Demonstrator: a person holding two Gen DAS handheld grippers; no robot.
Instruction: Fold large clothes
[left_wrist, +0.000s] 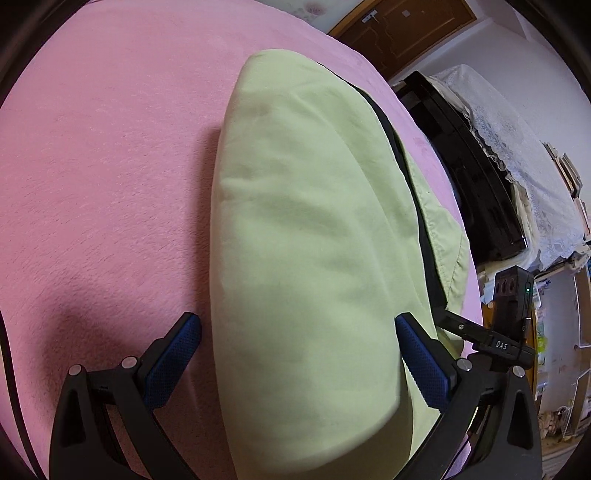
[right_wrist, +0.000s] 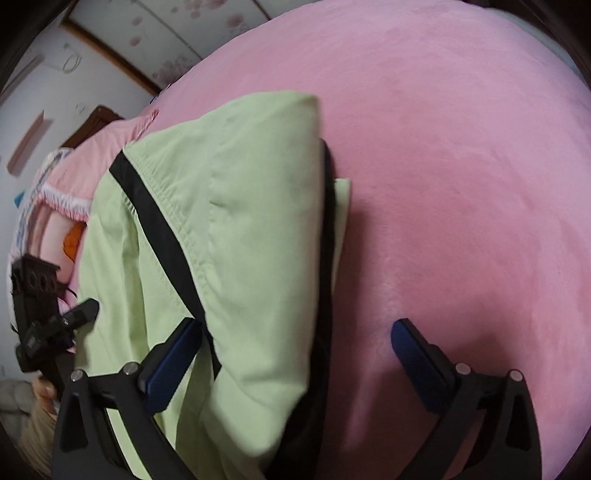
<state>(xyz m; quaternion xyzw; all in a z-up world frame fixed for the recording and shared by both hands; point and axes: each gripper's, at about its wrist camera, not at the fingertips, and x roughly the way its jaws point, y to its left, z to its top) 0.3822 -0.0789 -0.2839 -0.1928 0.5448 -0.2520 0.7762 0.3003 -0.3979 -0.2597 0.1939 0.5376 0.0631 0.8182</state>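
A light green garment with black trim (left_wrist: 306, 236) lies folded in a long bundle on the pink bed cover (left_wrist: 110, 166). My left gripper (left_wrist: 297, 354) is open, its blue-padded fingers wide apart on either side of the garment's near end, not gripping it. In the right wrist view the same garment (right_wrist: 240, 221) shows a black strip across it. My right gripper (right_wrist: 295, 354) is open, its left finger (right_wrist: 173, 362) over the garment and its right finger (right_wrist: 421, 362) over the pink cover (right_wrist: 461, 184). The right gripper also shows in the left wrist view (left_wrist: 491, 339).
A black piece of furniture with a white lace cloth (left_wrist: 517, 147) stands beyond the bed's right edge. A wooden door (left_wrist: 402, 26) is at the back. Pink bedding with an orange patch (right_wrist: 70, 236) lies to the garment's left. The left gripper's body (right_wrist: 48, 317) shows there too.
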